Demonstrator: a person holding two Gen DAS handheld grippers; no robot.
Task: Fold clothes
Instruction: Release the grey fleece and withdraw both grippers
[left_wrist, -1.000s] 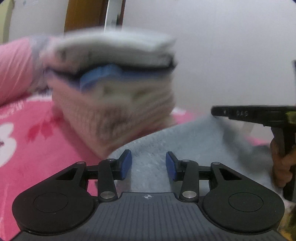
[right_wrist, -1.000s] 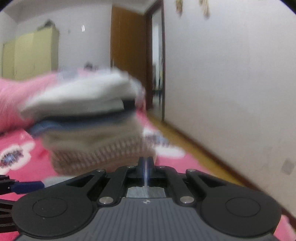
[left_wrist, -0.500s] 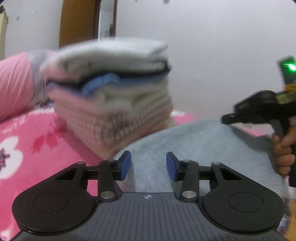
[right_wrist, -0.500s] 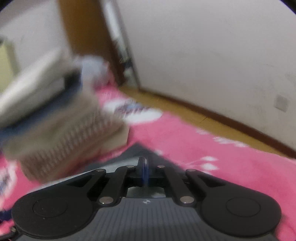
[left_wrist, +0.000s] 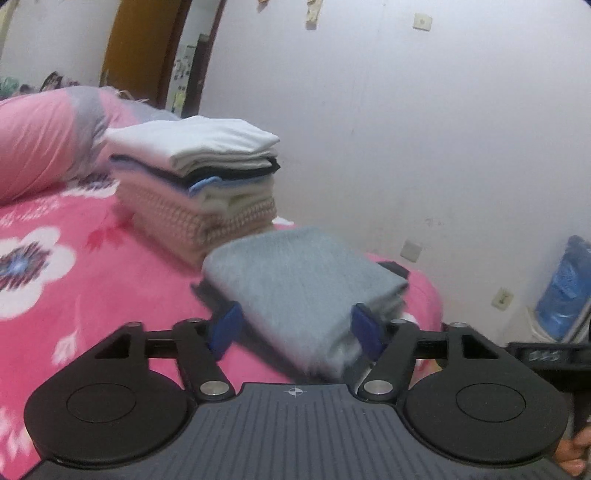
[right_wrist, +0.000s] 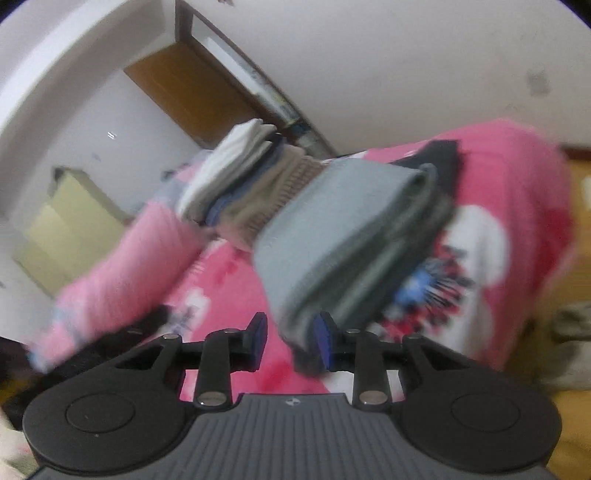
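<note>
A folded grey garment (left_wrist: 306, 280) lies on the pink flowered bedspread (left_wrist: 74, 280). It also shows in the right wrist view (right_wrist: 347, 225), over a dark piece of cloth (right_wrist: 439, 155). My left gripper (left_wrist: 295, 328) is open, its blue pads either side of the garment's near end. My right gripper (right_wrist: 290, 338) is open at the garment's near corner, holding nothing. A stack of folded clothes (left_wrist: 195, 184) stands just behind the grey garment, white piece on top; it also shows in the right wrist view (right_wrist: 243, 177).
A pink quilt roll (left_wrist: 44, 144) lies at the back left of the bed. The white wall (left_wrist: 424, 129) runs close on the right, with a blue bag (left_wrist: 565, 288) on the floor by it. The bed's edge drops off to the right (right_wrist: 554, 206).
My right gripper has opened and tilted, letting go of the grey garment. My left gripper has opened wider and drawn back. The garment now lies folded on the bed.
</note>
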